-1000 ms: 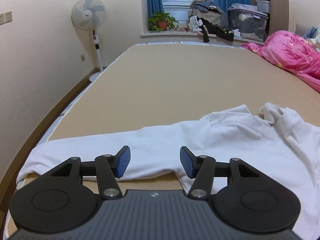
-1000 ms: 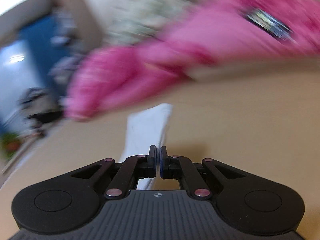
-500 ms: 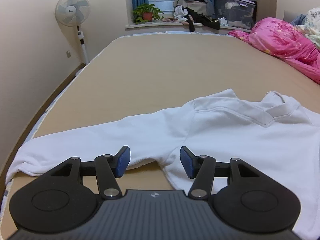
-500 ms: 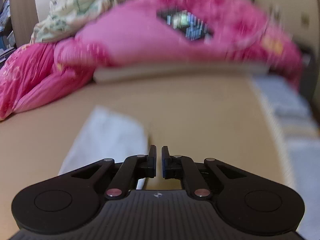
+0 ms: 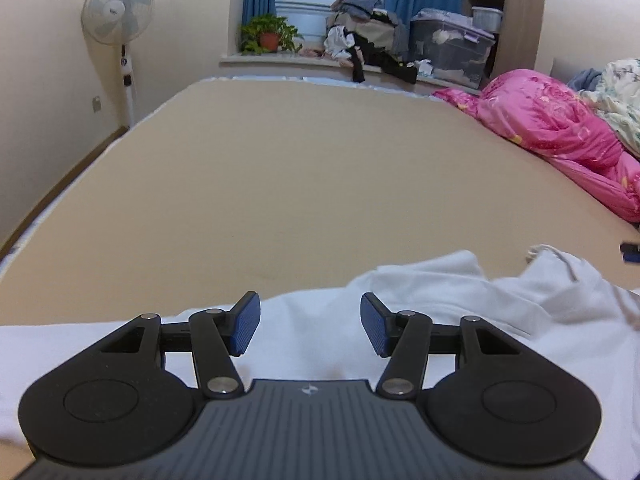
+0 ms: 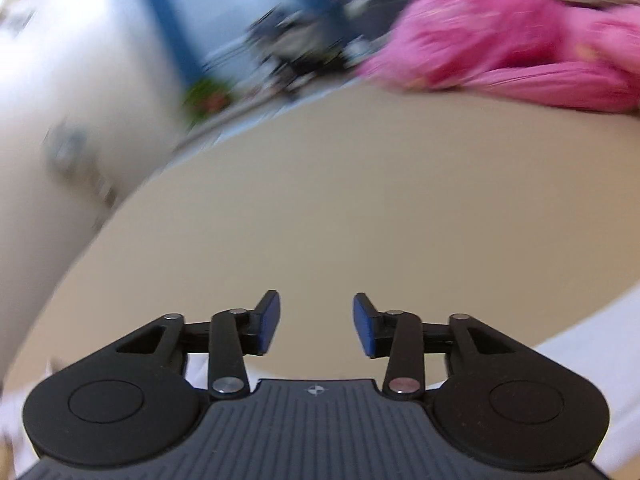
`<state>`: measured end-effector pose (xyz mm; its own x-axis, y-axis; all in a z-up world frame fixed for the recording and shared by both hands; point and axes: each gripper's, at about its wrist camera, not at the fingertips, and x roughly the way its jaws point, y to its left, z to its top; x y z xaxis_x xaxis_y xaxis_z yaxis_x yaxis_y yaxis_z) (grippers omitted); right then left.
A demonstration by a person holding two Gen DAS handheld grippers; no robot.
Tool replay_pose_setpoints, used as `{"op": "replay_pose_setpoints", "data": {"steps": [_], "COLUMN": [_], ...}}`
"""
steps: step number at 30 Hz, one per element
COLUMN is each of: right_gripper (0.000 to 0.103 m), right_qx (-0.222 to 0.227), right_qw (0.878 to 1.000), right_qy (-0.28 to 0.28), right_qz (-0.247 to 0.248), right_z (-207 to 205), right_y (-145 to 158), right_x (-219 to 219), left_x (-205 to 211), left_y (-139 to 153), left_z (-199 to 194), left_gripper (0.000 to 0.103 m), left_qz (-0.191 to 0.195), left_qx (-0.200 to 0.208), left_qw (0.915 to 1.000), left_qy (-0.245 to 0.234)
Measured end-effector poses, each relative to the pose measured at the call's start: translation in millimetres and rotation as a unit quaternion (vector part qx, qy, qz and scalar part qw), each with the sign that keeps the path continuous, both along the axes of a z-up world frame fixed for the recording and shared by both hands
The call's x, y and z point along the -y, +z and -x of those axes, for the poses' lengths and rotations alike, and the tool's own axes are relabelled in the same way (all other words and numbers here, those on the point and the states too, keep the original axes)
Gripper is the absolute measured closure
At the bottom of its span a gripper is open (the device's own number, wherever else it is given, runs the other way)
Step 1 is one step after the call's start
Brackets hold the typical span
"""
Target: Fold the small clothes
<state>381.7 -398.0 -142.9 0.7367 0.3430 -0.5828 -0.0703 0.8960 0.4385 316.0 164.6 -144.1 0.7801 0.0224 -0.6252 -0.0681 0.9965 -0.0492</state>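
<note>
A white long-sleeved top (image 5: 460, 300) lies spread on the tan bed (image 5: 320, 184), its collar bunched at the right. My left gripper (image 5: 310, 326) hovers over the garment's near part with its blue pads apart and only flat cloth showing between them. In the blurred right wrist view my right gripper (image 6: 316, 326) is opening above bare tan bed (image 6: 340, 208), and nothing sits between its fingers. White cloth (image 6: 592, 352) shows at the right edge and a sliver at the lower left. A dark blue tip (image 5: 631, 252) pokes in at the right edge of the left wrist view.
A pink quilt (image 5: 560, 136) and a pale patterned blanket (image 5: 620, 92) are piled along the bed's right side. A standing fan (image 5: 118, 12) is by the left wall. The window sill holds a potted plant (image 5: 270, 36), heaped clothes (image 5: 368, 40) and a plastic bin (image 5: 452, 52).
My right gripper let go of the white cloth, opened and swung from facing the pink quilt toward the window. My left gripper moved in over the garment, so the top now fills the near view.
</note>
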Motion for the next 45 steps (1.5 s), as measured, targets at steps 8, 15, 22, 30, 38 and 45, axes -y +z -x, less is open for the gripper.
{"op": "replay_pose_setpoints", "data": {"steps": [8, 15, 22, 30, 38, 45], "right_gripper": [0.047, 0.047, 0.096, 0.102, 0.098, 0.068], "right_qx": [-0.037, -0.034, -0.024, 0.198, 0.019, 0.039], "right_qw": [0.991, 0.981, 0.982, 0.976, 0.976, 0.975], "right_qy": [0.108, 0.143, 0.144, 0.05, 0.055, 0.131], "right_qz": [0.068, 0.123, 0.117, 0.07, 0.212, 0.177], "right_z": [-22, -21, -20, 17, -25, -23], "right_y": [-12, -29, -43, 8, -44, -35], "right_x": [-71, -106, -105, -80, -116, -123], "left_x": [2, 9, 18, 6, 7, -2], "left_y": [-34, -56, -62, -15, -46, -75], "left_z": [-54, -77, -81, -51, -71, -82], "left_gripper": [0.042, 0.062, 0.101, 0.102, 0.073, 0.066], "left_qz": [0.039, 0.02, -0.003, -0.015, -0.03, 0.026], "left_qx": [-0.035, -0.057, -0.054, 0.091, 0.009, -0.076], "left_qw": [0.9982, 0.9972, 0.9954, 0.9956, 0.9995, 0.9967], "left_qy": [-0.028, -0.043, -0.079, -0.019, 0.002, -0.003]}}
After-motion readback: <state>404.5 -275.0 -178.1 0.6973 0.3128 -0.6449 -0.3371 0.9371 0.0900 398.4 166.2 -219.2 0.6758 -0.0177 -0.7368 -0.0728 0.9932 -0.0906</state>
